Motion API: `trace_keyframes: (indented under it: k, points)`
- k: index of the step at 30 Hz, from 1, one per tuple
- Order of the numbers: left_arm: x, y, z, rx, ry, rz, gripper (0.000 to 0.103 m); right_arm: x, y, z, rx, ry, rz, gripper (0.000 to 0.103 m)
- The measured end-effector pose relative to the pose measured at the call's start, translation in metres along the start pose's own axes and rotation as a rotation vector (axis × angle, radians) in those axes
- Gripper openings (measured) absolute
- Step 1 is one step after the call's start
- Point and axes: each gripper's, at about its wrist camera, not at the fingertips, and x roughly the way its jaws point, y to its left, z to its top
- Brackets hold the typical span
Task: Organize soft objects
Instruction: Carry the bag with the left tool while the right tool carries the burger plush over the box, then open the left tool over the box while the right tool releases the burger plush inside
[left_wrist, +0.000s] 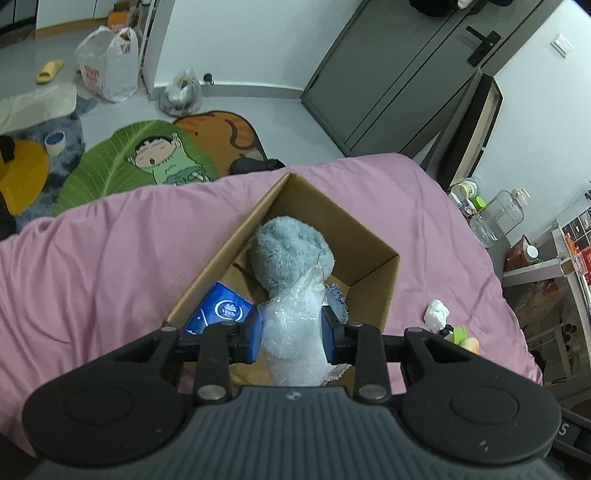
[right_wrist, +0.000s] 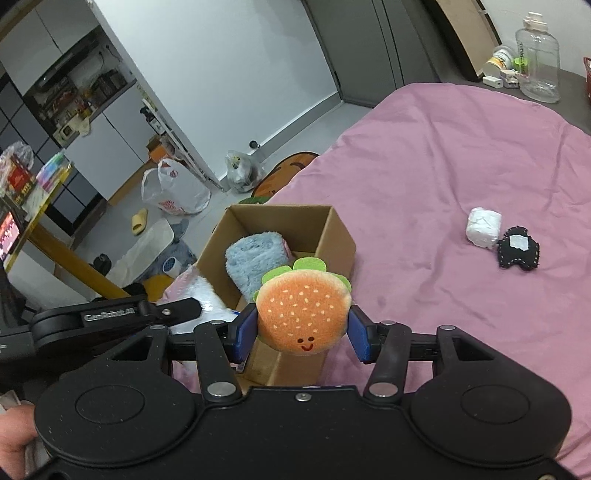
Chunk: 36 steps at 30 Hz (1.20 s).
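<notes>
Now we hold both loads over the cardboard box (left_wrist: 373, 273) on the pink bed (right_wrist: 443, 166), so each can drop straight in. Our left tongs (left_wrist: 293, 328) clamp the bubble wrap (left_wrist: 295, 325) above the fluffy blue plush (left_wrist: 288, 254); our right tongs (right_wrist: 301, 328) pinch the burger plush (right_wrist: 303, 310) at the near rim.

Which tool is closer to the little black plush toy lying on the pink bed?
Right. The right tool, holding the burger plush, is nearer the black plush toy; the left tool hangs over the cardboard box.
</notes>
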Motion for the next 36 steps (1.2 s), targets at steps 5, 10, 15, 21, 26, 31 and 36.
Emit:
trace_keyframes:
  k: [5, 10, 15, 21, 26, 31, 36]
  points:
    - [0.016, 0.005, -0.002, -0.017, 0.034, -0.034, 0.031, 0.009, 0.009, 0.002, 0.002, 0.011, -0.029, 0.051]
    - [0.032, 0.013, -0.004, -0.032, 0.097, -0.093, 0.036, 0.021, 0.019, 0.004, -0.002, 0.028, -0.058, 0.051]
    - [0.032, 0.028, 0.000, -0.040, 0.125, -0.120, 0.046, 0.035, 0.032, 0.005, -0.020, 0.050, -0.077, 0.051]
    - [0.023, 0.042, 0.013, -0.054, 0.106, -0.127, 0.046, 0.048, 0.047, 0.004, -0.035, 0.076, -0.102, 0.051]
    - [0.021, 0.048, 0.018, -0.043, 0.110, -0.123, 0.046, 0.055, 0.053, 0.001, -0.032, 0.098, -0.135, 0.061]
    - [0.019, 0.049, 0.018, -0.023, 0.112, -0.126, 0.046, 0.048, 0.056, 0.002, -0.021, 0.074, -0.155, 0.077]
    - [0.016, 0.049, 0.019, -0.010, 0.116, -0.118, 0.057, 0.040, 0.053, 0.002, -0.018, 0.064, -0.168, 0.077]
